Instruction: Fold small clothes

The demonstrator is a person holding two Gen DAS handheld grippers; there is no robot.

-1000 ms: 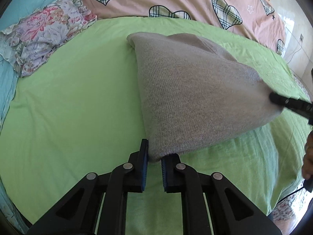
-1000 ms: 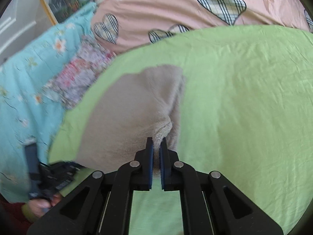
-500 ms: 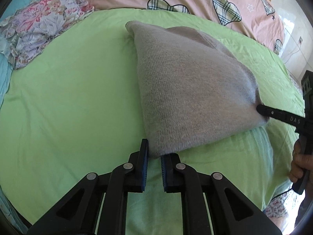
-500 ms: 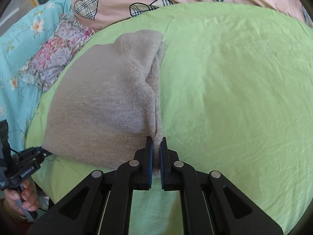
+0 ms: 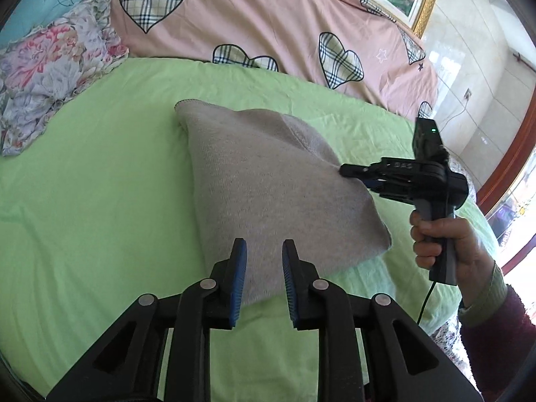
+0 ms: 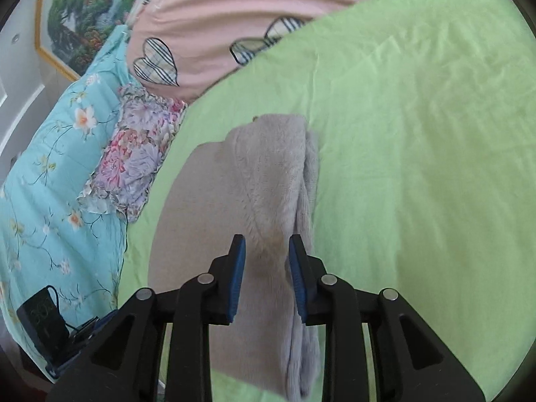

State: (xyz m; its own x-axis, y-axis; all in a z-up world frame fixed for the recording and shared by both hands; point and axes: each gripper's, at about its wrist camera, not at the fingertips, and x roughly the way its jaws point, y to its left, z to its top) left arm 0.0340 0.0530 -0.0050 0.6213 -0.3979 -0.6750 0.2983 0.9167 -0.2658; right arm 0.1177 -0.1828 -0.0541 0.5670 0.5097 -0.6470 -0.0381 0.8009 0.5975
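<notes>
Both grippers are letting go. The left gripper [image 5: 264, 251] is opening, its fingers [image 5: 238, 268] standing slightly apart over the near corner of the folded grey garment [image 5: 268, 181], gripping nothing. The right gripper [image 6: 266, 249] is also opening; fleecy cloth is lying between its fingers [image 6: 237, 268], apparently unpinched. The garment is lying flat on the green sheet [image 5: 83, 184], its long axis running ahead of the left fingers. Both hands are equally near; the right hand [image 5: 445, 238] is working the far side edge.
</notes>
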